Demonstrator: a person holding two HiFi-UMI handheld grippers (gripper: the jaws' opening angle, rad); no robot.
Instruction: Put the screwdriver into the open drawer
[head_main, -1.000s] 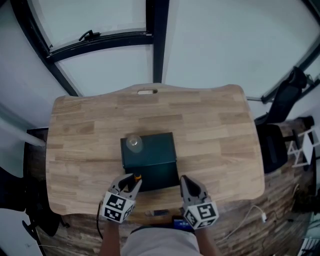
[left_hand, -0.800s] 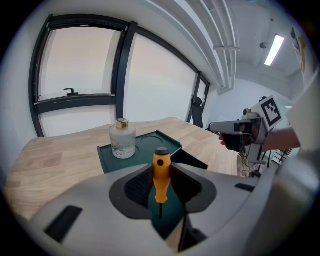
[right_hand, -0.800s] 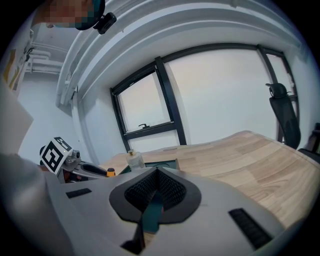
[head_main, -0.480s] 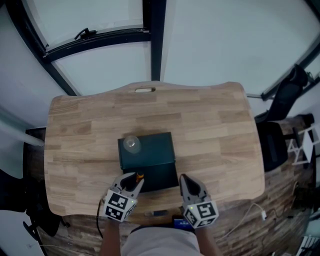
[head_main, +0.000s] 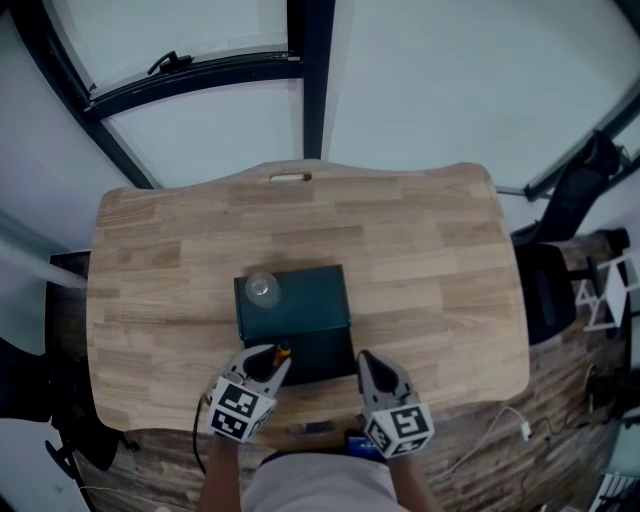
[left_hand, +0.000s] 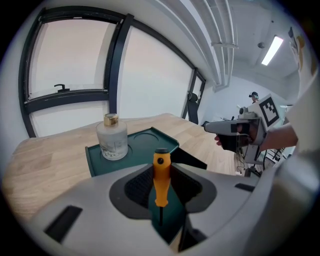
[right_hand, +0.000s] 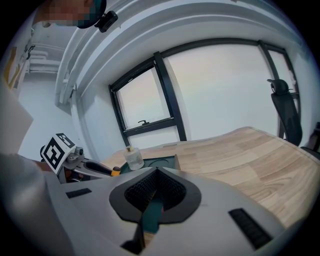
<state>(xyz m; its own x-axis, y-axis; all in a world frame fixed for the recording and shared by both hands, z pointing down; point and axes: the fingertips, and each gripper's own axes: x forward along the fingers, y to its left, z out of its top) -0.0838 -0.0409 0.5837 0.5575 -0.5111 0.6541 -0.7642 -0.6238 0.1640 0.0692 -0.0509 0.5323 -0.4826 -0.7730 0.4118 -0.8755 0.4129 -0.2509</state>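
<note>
Bottom centre of the head view: the person's pale top (head_main: 320, 492), with one gripper held out in front on each side.

Nearest, lower left: the left gripper (head_main: 272, 363), jaws clamped on the screwdriver (left_hand: 160, 176). The orange handle with its black cap stands upright. A thin dark shaft points down out of the grip. From above only the orange end shows, at the near left corner of the green box (head_main: 300, 305), just over its dark near part.

Lower right: the right gripper (head_main: 366, 360), tips drawn together, nothing held. Only a sliver of green shows through the gap behind its pads. It sits at the box's near right corner, level with the other gripper and apart from it.

Centre of frame: the green box stands on the wooden table (head_main: 430, 250), a little toward the near edge. Its flat top has a round recess. The near part reads darker from above; I cannot tell whether that is a pulled-out drawer or the front face.

A glass bottle (left_hand: 112, 137) with a gold cap stands upright on the far left corner of the box top.

Farther up: a slot (head_main: 290, 178) is cut in the table's far edge. Beyond the table is a window (head_main: 200, 80) with a dark frame. At the right edge is a black object (head_main: 565, 205), not identifiable. Lower right, a white cable (head_main: 512, 425) lies on the wood floor.
</note>
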